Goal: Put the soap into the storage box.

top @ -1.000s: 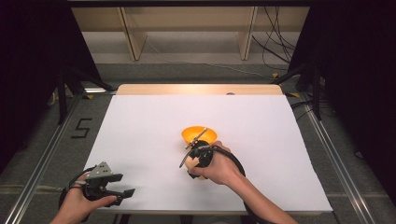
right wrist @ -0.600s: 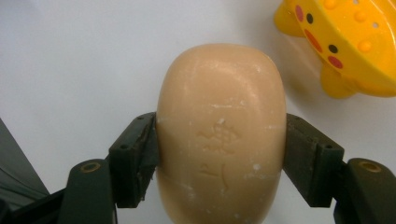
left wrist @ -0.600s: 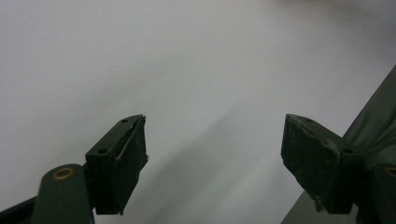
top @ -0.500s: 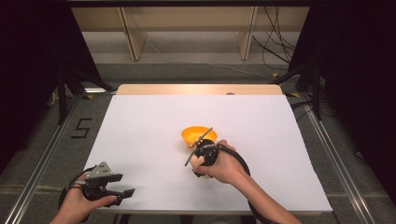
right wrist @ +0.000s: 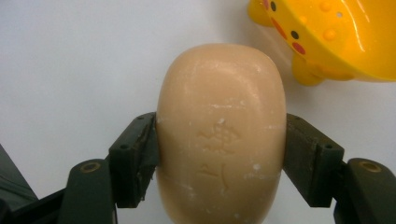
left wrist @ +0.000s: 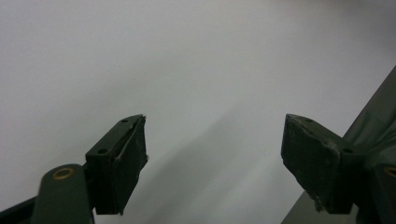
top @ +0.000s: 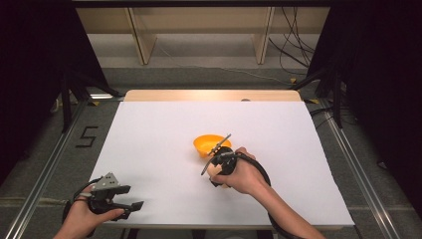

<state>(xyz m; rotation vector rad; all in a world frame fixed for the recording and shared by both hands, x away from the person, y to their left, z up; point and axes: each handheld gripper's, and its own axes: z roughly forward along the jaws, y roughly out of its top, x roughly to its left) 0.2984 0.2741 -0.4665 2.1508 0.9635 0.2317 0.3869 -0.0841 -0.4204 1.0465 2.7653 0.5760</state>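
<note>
Soap (right wrist: 221,135) is pinched between the right gripper (right wrist: 221,154) jaws, one on each long side, just beside the orange bowl (top: 209,144) mid-tabletop (top: 149,129). Right hand (top: 238,172) reaches in from the near edge, forearm angled left. Left gripper (top: 117,199) sits at the near-left corner, jaws spread over bare white tabletop, its edge close by. Wide free surface all round the bowl.

Right claw (right wrist: 220,154) clamped tight; left claw (left wrist: 215,158) gapes wide, low.

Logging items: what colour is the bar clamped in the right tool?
Pale tan-beige soap bar, clearest in the right gripper view.
</note>
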